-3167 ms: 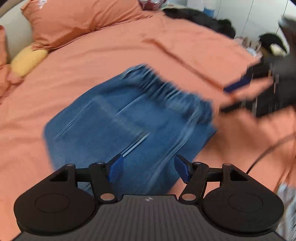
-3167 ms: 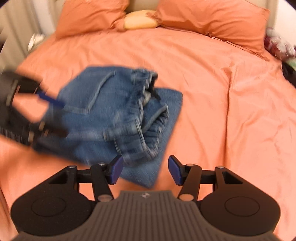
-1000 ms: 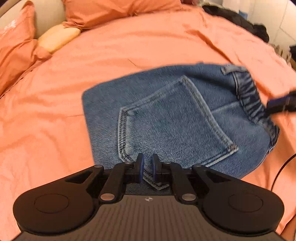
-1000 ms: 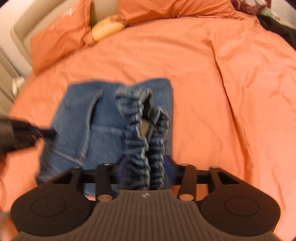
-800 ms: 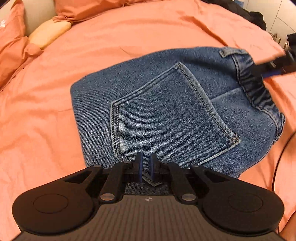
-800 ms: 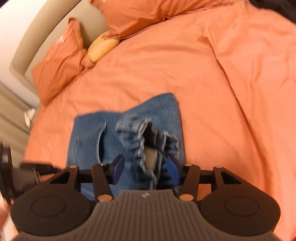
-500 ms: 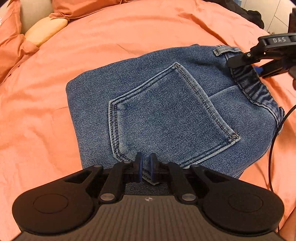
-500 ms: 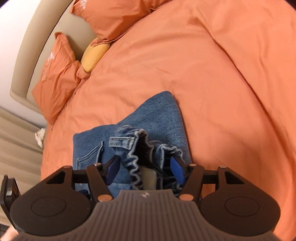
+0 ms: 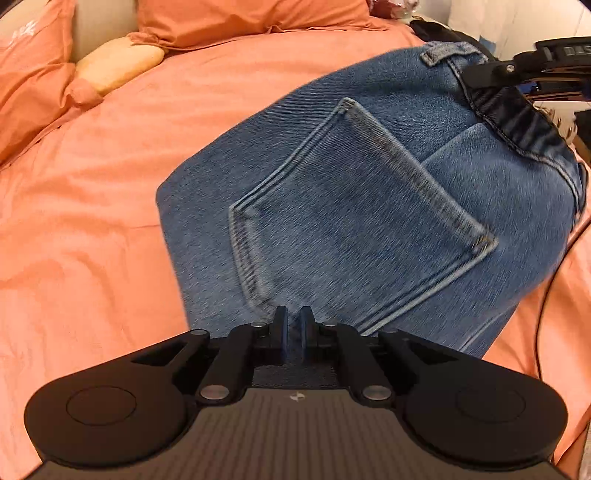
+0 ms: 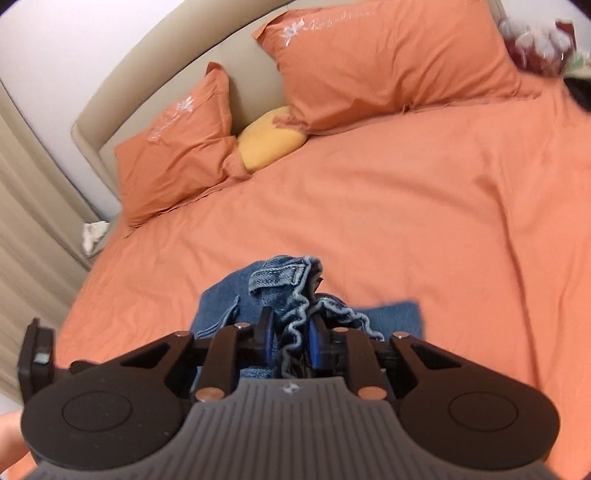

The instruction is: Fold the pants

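Note:
The folded blue denim pants (image 9: 351, 206) are lifted off the orange bed, back pocket facing the left wrist camera. My left gripper (image 9: 291, 332) is shut on the near edge of the pants. My right gripper (image 10: 290, 338) is shut on the bunched elastic waistband (image 10: 295, 295); it also shows in the left wrist view (image 9: 517, 77) at the upper right, on the waistband. A folded layer of the pants (image 10: 391, 314) hangs below the right gripper.
The orange bedsheet (image 10: 406, 221) spreads all around. Two orange pillows (image 10: 388, 59) and a yellow cushion (image 10: 269, 142) lie at the headboard. Dark clothes (image 9: 439, 33) lie at the bed's far edge. A black cable (image 9: 546, 295) hangs at the right.
The right gripper has closed on the waistband. Both grippers have risen and the pants have come up off the bed toward the cameras.

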The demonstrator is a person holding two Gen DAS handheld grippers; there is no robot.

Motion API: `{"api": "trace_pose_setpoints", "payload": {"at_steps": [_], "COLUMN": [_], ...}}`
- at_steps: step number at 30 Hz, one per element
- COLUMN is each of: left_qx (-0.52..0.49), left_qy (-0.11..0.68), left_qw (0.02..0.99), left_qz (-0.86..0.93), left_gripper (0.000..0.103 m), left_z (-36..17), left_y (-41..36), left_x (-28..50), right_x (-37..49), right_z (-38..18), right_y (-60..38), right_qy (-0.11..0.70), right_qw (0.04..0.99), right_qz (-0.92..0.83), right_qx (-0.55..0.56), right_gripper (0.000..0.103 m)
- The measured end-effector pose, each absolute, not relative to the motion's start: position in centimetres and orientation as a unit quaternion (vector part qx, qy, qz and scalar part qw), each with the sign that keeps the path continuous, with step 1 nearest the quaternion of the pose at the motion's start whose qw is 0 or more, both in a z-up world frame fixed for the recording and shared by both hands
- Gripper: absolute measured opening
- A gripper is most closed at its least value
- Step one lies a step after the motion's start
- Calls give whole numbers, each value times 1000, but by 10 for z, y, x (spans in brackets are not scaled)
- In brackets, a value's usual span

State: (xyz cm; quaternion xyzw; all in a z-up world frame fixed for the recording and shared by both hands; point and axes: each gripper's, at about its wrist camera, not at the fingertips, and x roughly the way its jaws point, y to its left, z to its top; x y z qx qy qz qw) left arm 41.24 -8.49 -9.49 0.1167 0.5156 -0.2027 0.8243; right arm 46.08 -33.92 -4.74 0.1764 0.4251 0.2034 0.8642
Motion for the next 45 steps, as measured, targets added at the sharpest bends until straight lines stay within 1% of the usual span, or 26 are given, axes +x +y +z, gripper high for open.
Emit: {"api": "trace_pose_setpoints", "payload": {"at_steps": [4, 8, 11, 12, 14, 15, 16, 18, 20, 21, 22, 24, 26, 29, 32, 35, 37, 39, 40, 41, 42, 43, 44, 45], "left_qx": [123, 120, 120, 122, 125, 126, 125, 122, 120, 120, 120, 120, 122, 104, 83, 90, 88, 80, 74, 67, 57, 45, 30, 15], "left_qy": [529, 532, 533, 532, 524, 518, 511, 500, 490, 487, 487, 492, 495, 499, 509, 507, 508, 501, 495, 489, 482, 473, 464, 457], "left_qw": [816, 812, 811, 811, 816, 819, 822, 826, 831, 833, 833, 832, 831, 833, 831, 832, 833, 839, 844, 850, 855, 861, 868, 874], "left_qz": [-199, -207, -210, -210, -209, -212, -217, -229, -234, -233, -232, -229, -221, -214, -210, -205, -198, -196, -193, -187, -183, -179, -173, -166], "left_gripper": [6, 6, 6, 6, 8, 9, 10, 11, 14, 14, 14, 14, 14, 15, 16, 16, 16, 16, 19, 30, 38, 53, 57, 57], "left_z": [-109, -118, -117, -115, -110, -106, -102, -96, -91, -90, -89, -91, -94, -100, -109, -118, -115, -108, -103, -100, -98, -94, -91, -89], "left_y": [-83, -80, -78, -78, -76, -80, -79, -77, -76, -75, -74, -72, -68, -62, -58, -61, -62, -59, -55, -50, -43, -34, -27, -18], "left_x": [416, 422, 423, 422, 416, 411, 405, 394, 380, 377, 373, 368, 360, 357, 359, 359, 361, 358, 355, 351, 347, 340, 337, 335], "right_x": [475, 480, 482, 481, 476, 467, 457, 437, 413, 401, 389, 369, 358, 347, 352, 354, 357, 356, 352, 345, 338, 330, 321, 312], "right_z": [-93, -132, -133, -128, -113, -103, -92, -73, -59, -54, -51, -53, -65, -86, -107, -124, -122, -112, -106, -100, -94, -90, -89, -89], "right_y": [-357, -372, -364, -358, -346, -345, -343, -336, -328, -322, -315, -306, -300, -308, -317, -314, -312, -319, -325, -334, -344, -353, -360, -366], "right_qy": [490, 505, 505, 504, 496, 485, 471, 446, 427, 420, 415, 405, 411, 419, 439, 440, 440, 435, 425, 415, 405, 396, 388, 380], "right_qw": [836, 828, 833, 837, 849, 858, 868, 881, 888, 889, 889, 890, 886, 882, 879, 881, 885, 891, 897, 902, 905, 906, 908, 909], "right_qz": [150, 126, 118, 116, 122, 126, 131, 148, 171, 183, 191, 198, 189, 176, 163, 149, 136, 126, 121, 119, 115, 110, 98, 85], "right_qx": [197, 210, 194, 178, 136, 113, 92, 52, 18, 0, -19, -63, -102, -125, -93, -86, -76, -40, -12, 24, 63, 99, 124, 145], "right_gripper": [14, 13, 14, 15, 23, 34, 35, 34, 34, 30, 24, 22, 22, 24, 23, 23, 23, 23, 26, 30, 41, 49, 57, 69]}}
